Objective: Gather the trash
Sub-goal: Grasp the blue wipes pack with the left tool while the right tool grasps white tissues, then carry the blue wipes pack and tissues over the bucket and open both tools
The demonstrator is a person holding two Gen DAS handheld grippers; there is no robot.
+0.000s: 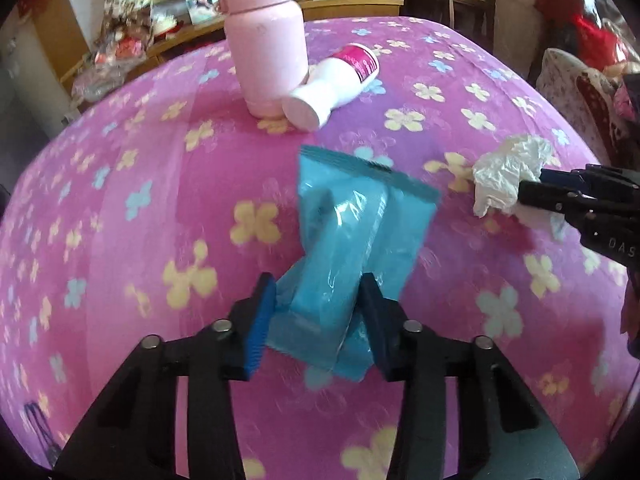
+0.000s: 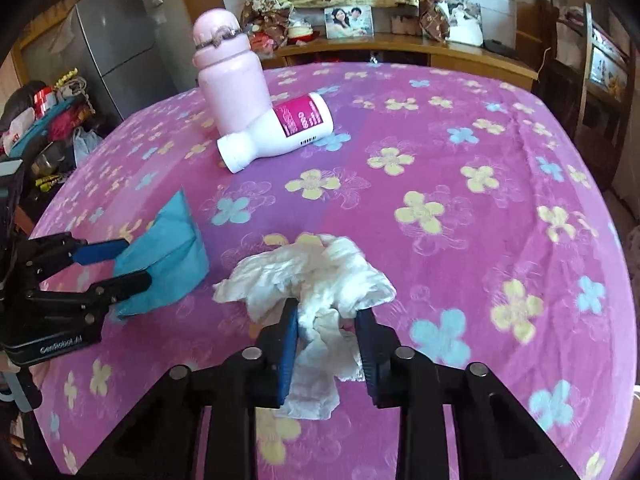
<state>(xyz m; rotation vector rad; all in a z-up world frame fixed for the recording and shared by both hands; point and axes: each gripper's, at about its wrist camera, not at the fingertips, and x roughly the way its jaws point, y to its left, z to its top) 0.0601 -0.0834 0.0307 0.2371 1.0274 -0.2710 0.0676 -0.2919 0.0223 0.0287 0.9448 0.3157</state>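
My left gripper [image 1: 316, 320] is shut on a blue plastic wrapper [image 1: 352, 232], which sticks out in front of the fingers above the pink flowered tablecloth [image 1: 140, 168]. The wrapper also shows in the right wrist view [image 2: 168, 264], held by the left gripper [image 2: 128, 264]. My right gripper [image 2: 328, 344] is shut on a crumpled white tissue [image 2: 312, 276] just above the cloth. In the left wrist view the tissue [image 1: 504, 176] hangs from the right gripper [image 1: 536, 188] at the right edge.
A pink water bottle [image 1: 264, 40] stands at the far middle of the table, with a white bottle with a magenta label [image 1: 336, 84] lying against it. A wooden sideboard [image 2: 400, 52] with photos stands behind the table. A chair [image 2: 592, 80] stands at the right and a grey fridge [image 2: 116, 40] at the left.
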